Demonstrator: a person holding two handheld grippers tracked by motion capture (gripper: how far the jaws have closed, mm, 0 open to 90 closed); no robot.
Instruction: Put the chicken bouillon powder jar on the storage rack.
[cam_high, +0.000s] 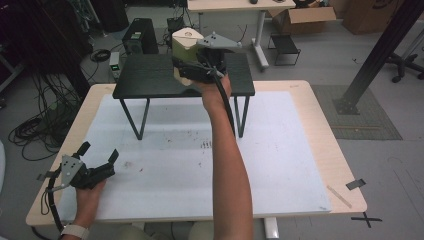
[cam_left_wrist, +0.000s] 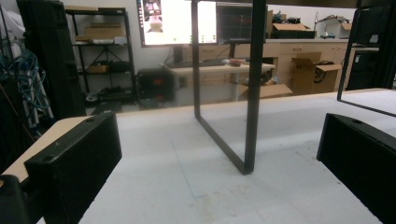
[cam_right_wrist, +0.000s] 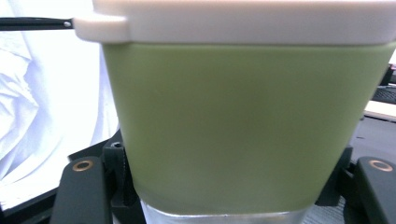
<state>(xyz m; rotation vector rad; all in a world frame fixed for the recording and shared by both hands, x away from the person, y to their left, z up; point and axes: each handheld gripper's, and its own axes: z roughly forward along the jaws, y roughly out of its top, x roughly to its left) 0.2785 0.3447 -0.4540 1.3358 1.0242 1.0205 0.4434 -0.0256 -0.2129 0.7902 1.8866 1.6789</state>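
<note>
Standing upright at the upper centre of the high view, the green container with a white lid (cam_high: 186, 42) sits over the small black table (cam_high: 150, 75), long axis vertical, lid upward. Clamped on its sides, the right gripper (cam_high: 200, 70) holds it directly ahead of its jaws. Low at lower left, the left gripper (cam_high: 95, 160) is spread, empty, well apart.

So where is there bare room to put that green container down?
The white mat lies bare in front of the black stand and right of the forearm. The stand's left half is free too. It is tight only near the left claw and the right claw gripping the green container.
</note>
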